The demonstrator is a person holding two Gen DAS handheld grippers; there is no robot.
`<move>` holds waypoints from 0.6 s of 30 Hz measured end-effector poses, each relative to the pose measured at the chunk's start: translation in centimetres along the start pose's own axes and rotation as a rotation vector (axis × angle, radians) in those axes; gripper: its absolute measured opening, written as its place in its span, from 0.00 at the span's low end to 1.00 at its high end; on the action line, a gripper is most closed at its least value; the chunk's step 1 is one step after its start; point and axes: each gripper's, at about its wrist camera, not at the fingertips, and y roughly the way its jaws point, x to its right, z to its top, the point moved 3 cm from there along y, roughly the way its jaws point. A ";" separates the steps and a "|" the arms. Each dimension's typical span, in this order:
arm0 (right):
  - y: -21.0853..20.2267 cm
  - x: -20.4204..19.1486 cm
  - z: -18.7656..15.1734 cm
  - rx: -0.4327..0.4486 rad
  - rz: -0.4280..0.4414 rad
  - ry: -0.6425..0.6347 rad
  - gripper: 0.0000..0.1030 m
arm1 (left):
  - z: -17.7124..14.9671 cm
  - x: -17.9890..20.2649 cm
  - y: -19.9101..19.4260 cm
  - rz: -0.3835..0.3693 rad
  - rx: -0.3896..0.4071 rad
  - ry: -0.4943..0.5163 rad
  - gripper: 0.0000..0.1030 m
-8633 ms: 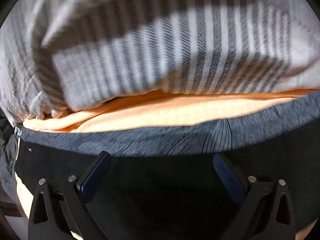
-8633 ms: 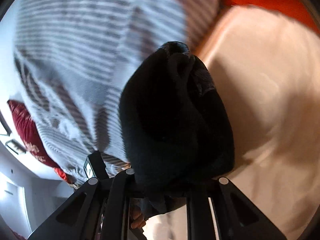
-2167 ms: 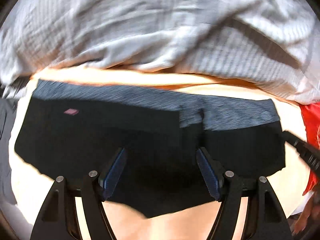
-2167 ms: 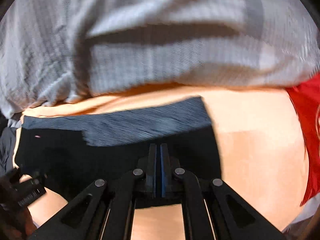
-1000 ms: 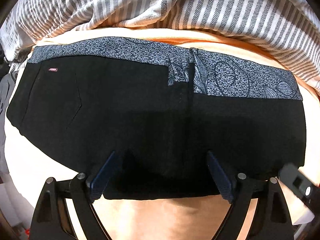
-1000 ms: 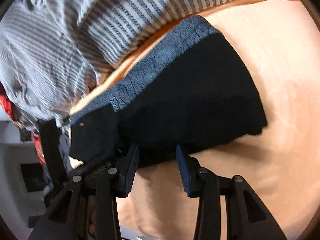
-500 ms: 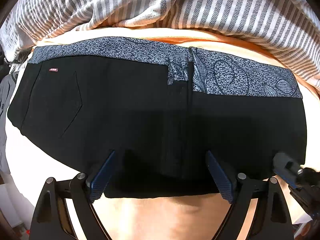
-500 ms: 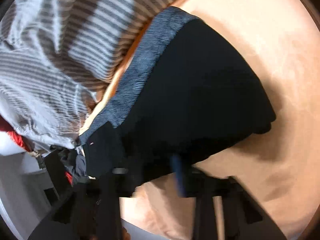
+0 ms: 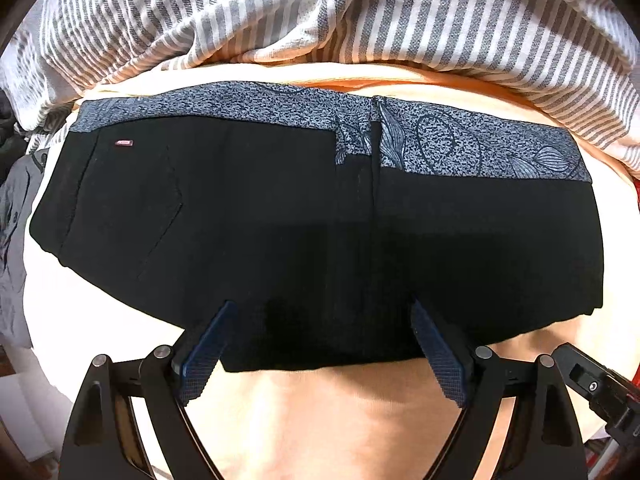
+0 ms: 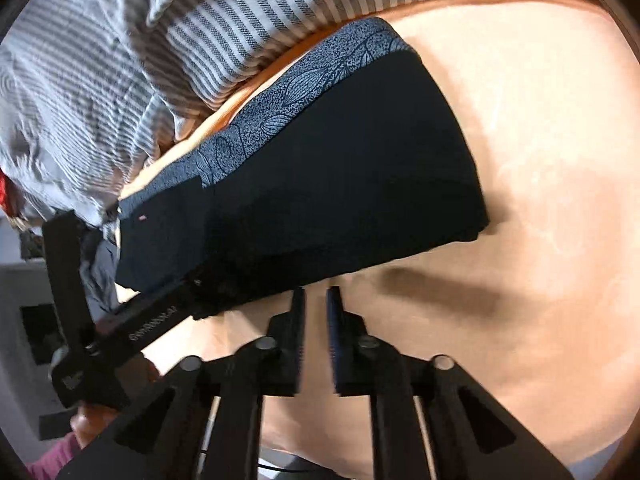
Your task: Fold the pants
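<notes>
The black pants (image 9: 304,216) lie folded into a flat rectangle on the peach bed sheet (image 9: 320,420), with a grey patterned waistband (image 9: 440,140) along the far edge. My left gripper (image 9: 320,344) is open and empty, its fingers spread over the near edge of the pants. In the right wrist view the pants (image 10: 340,168) lie ahead and to the left. My right gripper (image 10: 316,312) hovers just off their near edge, jaws nearly closed with a small gap and nothing between them. The left gripper (image 10: 132,332) also shows there at the left.
A grey and white striped blanket (image 9: 320,12) is bunched along the far side of the bed, close behind the waistband. Dark grey clothing (image 9: 16,208) hangs at the left bed edge. Bare sheet (image 10: 540,200) lies to the right of the pants.
The right gripper, open a second ago, has narrowed its jaws and swung back off the pants. The left gripper has stayed open over the near edge. The pants have not moved.
</notes>
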 end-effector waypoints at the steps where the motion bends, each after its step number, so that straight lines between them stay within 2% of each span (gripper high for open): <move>1: -0.1 0.0 -0.1 -0.002 -0.008 -0.004 0.33 | -0.1 0.0 -0.2 0.000 0.002 -0.001 0.88; 2: -0.1 0.0 -0.1 -0.001 -0.014 -0.004 0.43 | -0.2 -0.2 -0.5 0.000 0.005 -0.002 0.88; 3: -0.3 0.0 -0.2 0.002 -0.015 -0.003 0.48 | -0.3 -0.1 -0.7 0.001 0.007 -0.003 0.88; 9: -0.3 -0.7 -0.8 -0.001 -0.021 -0.030 0.60 | -1.3 -0.3 -1.5 0.005 0.018 -0.014 0.88; 18: 0.2 -2.1 -2.0 -0.021 -0.069 -0.054 0.62 | -4.3 -3.2 -1.2 -0.046 -0.016 -0.046 0.88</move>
